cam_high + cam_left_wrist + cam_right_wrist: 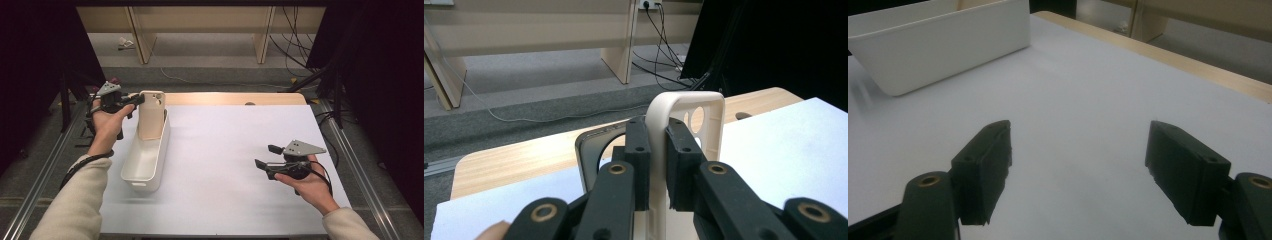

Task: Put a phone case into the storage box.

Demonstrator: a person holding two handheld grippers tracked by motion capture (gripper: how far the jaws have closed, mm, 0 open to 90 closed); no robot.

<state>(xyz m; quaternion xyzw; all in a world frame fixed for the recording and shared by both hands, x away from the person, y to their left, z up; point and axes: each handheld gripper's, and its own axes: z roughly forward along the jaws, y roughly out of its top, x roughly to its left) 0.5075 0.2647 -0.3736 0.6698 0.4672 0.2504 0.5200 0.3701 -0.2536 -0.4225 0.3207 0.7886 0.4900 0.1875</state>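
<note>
A beige phone case (pixel 151 114) stands upright at the far end of the white bin (pixel 134 175), its lower part inside the bin. My left gripper (pixel 138 99) is shut on the case's upper left edge. In the left gripper view the two black pads (pixel 638 150) pinch the case's rim (pixel 684 102), and the camera cut-outs show beside them. My right gripper (pixel 266 156) hovers open over the white table sheet at the right, pointing left toward the bin. In the right gripper view its jaws stand wide apart around nothing (pixel 1080 165), with the bin (pixel 943 47) farther off.
A white sheet (pixel 225 165) covers most of the wooden table (pixel 235 98). Dark curtains and stands flank both sides. Wooden furniture legs and loose cables (pixel 295 45) lie on the floor beyond the table's far edge.
</note>
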